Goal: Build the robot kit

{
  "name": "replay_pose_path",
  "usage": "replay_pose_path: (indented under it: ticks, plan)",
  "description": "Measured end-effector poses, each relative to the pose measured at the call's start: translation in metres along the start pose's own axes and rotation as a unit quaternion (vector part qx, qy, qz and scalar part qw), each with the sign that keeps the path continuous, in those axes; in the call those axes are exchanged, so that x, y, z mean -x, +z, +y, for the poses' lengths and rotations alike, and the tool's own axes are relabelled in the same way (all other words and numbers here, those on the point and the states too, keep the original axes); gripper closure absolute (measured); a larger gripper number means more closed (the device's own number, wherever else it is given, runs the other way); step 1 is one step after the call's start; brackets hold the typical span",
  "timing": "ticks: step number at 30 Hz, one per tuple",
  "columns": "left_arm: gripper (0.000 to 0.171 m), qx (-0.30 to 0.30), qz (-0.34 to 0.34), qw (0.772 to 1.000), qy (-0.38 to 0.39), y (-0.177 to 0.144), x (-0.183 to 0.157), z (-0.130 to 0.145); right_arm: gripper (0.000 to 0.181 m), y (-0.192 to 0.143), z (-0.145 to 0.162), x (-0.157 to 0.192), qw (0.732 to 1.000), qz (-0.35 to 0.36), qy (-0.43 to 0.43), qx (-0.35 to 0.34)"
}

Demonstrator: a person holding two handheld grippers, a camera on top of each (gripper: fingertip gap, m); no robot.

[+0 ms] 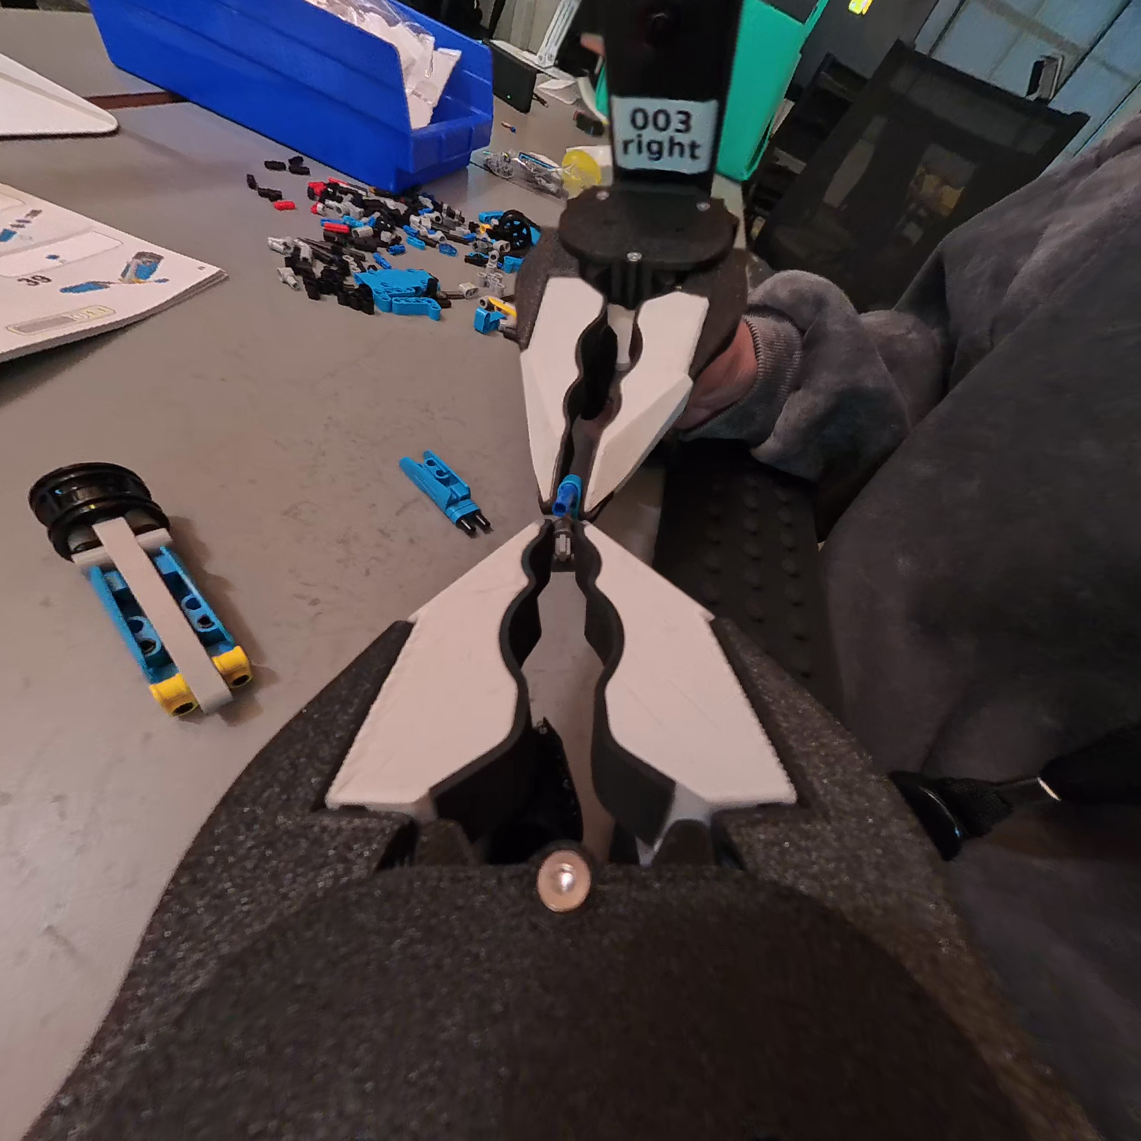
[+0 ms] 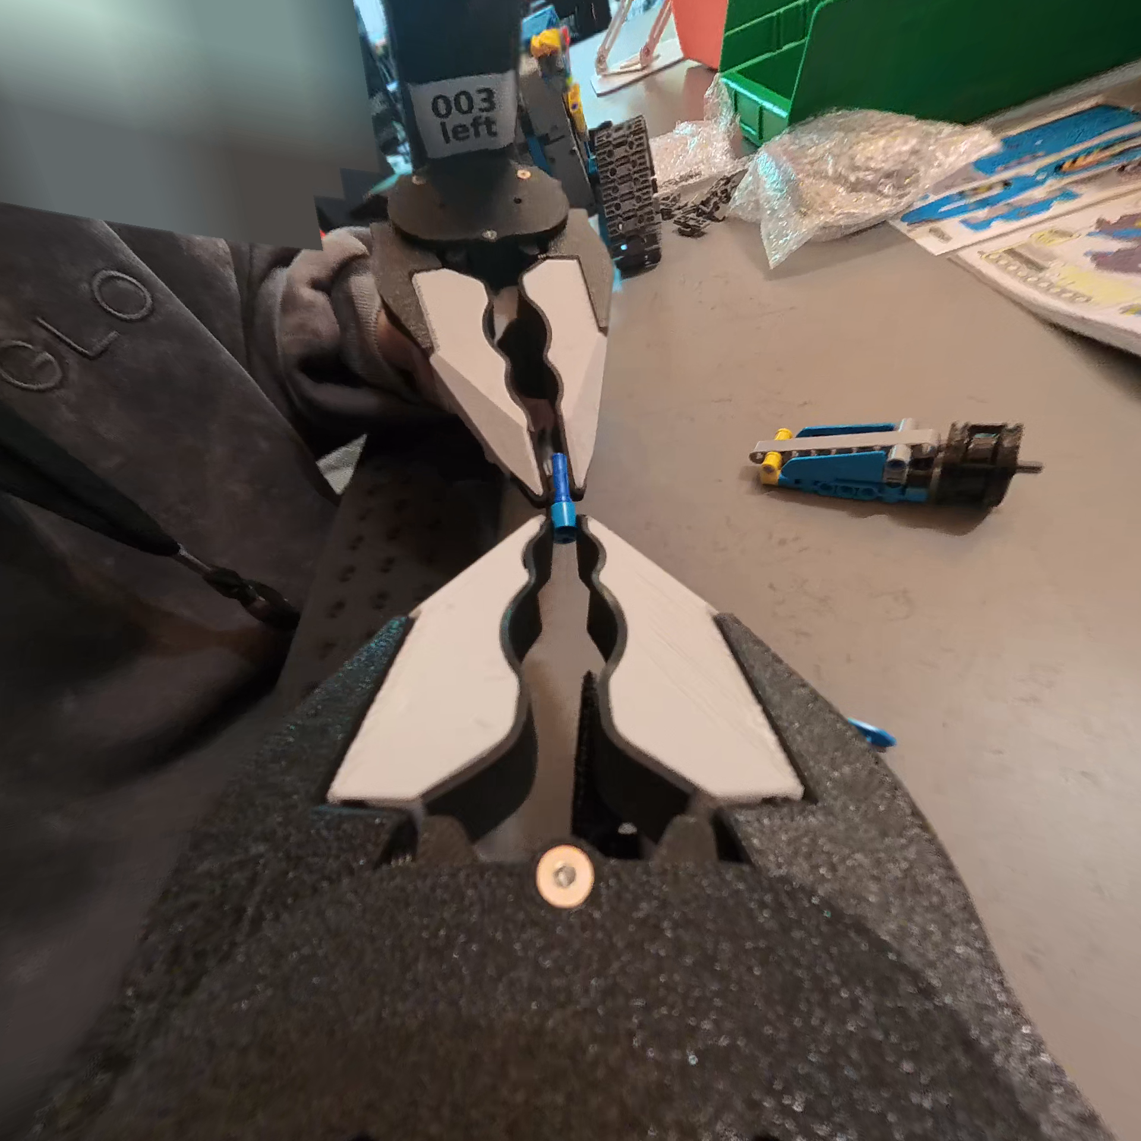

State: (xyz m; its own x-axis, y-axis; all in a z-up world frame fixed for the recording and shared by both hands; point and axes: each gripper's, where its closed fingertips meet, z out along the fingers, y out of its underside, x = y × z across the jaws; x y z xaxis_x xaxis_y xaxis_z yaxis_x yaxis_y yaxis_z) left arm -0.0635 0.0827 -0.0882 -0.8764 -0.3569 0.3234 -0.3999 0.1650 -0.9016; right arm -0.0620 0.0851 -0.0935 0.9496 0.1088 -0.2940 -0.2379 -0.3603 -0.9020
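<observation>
In the left wrist view my left gripper (image 1: 562, 532) is shut on a small grey pin (image 1: 562, 546) at its tips. The right gripper (image 1: 565, 503) comes from above, shut on a small blue pin (image 1: 567, 497). The two grippers meet tip to tip above the grey table's near edge, and the two pins touch end to end. In the right wrist view my right gripper (image 2: 563, 528) pinches the blue pin (image 2: 562, 509), whose far end reaches between the left gripper's (image 2: 559, 488) tips. The grey pin is mostly hidden there.
A wheel assembly with blue beams, a grey beam and yellow ends (image 1: 142, 593) (image 2: 889, 469) lies on the table. A small blue piece with black pins (image 1: 441, 488), a pile of loose pieces (image 1: 395, 247), a blue bin (image 1: 296, 80), booklets (image 1: 80, 271) (image 2: 1049, 216), plastic bags (image 2: 852, 167) and a green bin (image 2: 926, 55) surround it. Both grippers' tips are close together, under 4 cm apart.
</observation>
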Motion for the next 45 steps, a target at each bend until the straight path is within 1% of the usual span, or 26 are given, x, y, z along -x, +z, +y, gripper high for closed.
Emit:
replay_pose_path:
  ticks: [6, 10, 13, 16, 17, 20, 23, 28, 30, 31, 32, 33, 34, 35, 36, 38, 40, 42, 45]
  plan:
    - [0.166, -0.013, 0.021, 0.998, -0.051, -0.003, 0.005, -0.004, 0.174, 0.001, -0.006, -0.005, 0.992, 0.056, -0.109, 0.009]
    - [0.166, -0.023, 0.063, 0.992, -0.11, -0.008, 0.003, -0.009, 0.174, 0.001, -0.013, -0.004, 0.965, 0.11, -0.236, 0.024]
    - [0.167, -0.031, 0.092, 0.985, -0.142, -0.01, 0.001, -0.012, 0.174, 0.001, -0.019, -0.003, 0.947, 0.132, -0.291, 0.026]
    - [0.167, -0.024, 0.102, 0.983, -0.148, -0.009, 0.0, -0.01, 0.174, 0.001, -0.018, -0.003, 0.928, 0.149, -0.338, 0.045]
    - [0.167, -0.022, 0.102, 0.984, -0.145, -0.009, -0.001, -0.009, 0.174, 0.0, -0.017, -0.003, 0.926, 0.147, -0.345, 0.05]
    - [0.167, -0.016, 0.107, 0.984, -0.142, -0.008, -0.003, -0.008, 0.174, 0.0, -0.015, -0.001, 0.928, 0.13, -0.345, 0.053]
    - [0.167, -0.008, 0.114, 0.984, -0.137, -0.006, -0.007, -0.006, 0.174, 0.0, -0.011, 0.003, 0.947, 0.086, -0.305, 0.047]
    - [0.167, -0.008, 0.103, 0.982, -0.156, -0.004, 0.0, -0.005, 0.174, 0.001, -0.008, -0.001, 0.964, 0.069, -0.254, 0.031]
    - [0.166, -0.001, 0.083, 0.983, -0.164, -0.003, 0.007, -0.002, 0.174, 0.001, -0.004, -0.008, 0.977, 0.057, -0.204, 0.028]
    - [0.166, 0.004, 0.069, 0.984, -0.165, -0.004, 0.011, 0.0, 0.174, 0.0, -0.002, -0.013, 0.979, 0.063, -0.192, 0.033]
    - [0.166, 0.022, 0.038, 0.986, -0.16, -0.006, 0.02, 0.007, 0.174, -0.002, 0.002, -0.019, 0.98, 0.07, -0.183, 0.044]
    - [0.166, 0.049, -0.001, 0.989, -0.142, -0.008, 0.031, 0.017, 0.174, -0.003, 0.01, -0.023, 0.983, 0.065, -0.159, 0.062]
    - [0.166, 0.081, -0.043, 0.99, -0.107, -0.012, 0.041, 0.028, 0.174, -0.003, 0.02, -0.028, 0.985, 0.066, -0.134, 0.084]
    - [0.166, 0.114, -0.079, 0.988, -0.065, -0.015, 0.048, 0.039, 0.174, -0.003, 0.029, -0.029, 0.984, 0.065, -0.128, 0.107]
    - [0.166, 0.134, -0.089, 0.986, -0.033, -0.016, 0.048, 0.045, 0.174, -0.002, 0.035, -0.028, 0.981, 0.064, -0.132, 0.126]
    - [0.165, 0.129, -0.065, 0.989, -0.005, -0.015, 0.035, 0.045, 0.174, 0.0, 0.04, -0.03, 0.977, 0.072, -0.142, 0.141]
    - [0.165, 0.134, -0.072, 0.988, -0.007, -0.014, 0.037, 0.047, 0.174, 0.001, 0.039, -0.033, 0.972, 0.089, -0.162, 0.143]
    - [0.165, 0.138, -0.065, 0.988, -0.02, -0.013, 0.037, 0.049, 0.174, 0.0, 0.037, -0.034, 0.97, 0.098, -0.175, 0.14]
    - [0.165, 0.148, -0.064, 0.986, -0.033, -0.012, 0.04, 0.053, 0.174, 0.004, 0.043, -0.03, 0.957, 0.107, -0.217, 0.163]
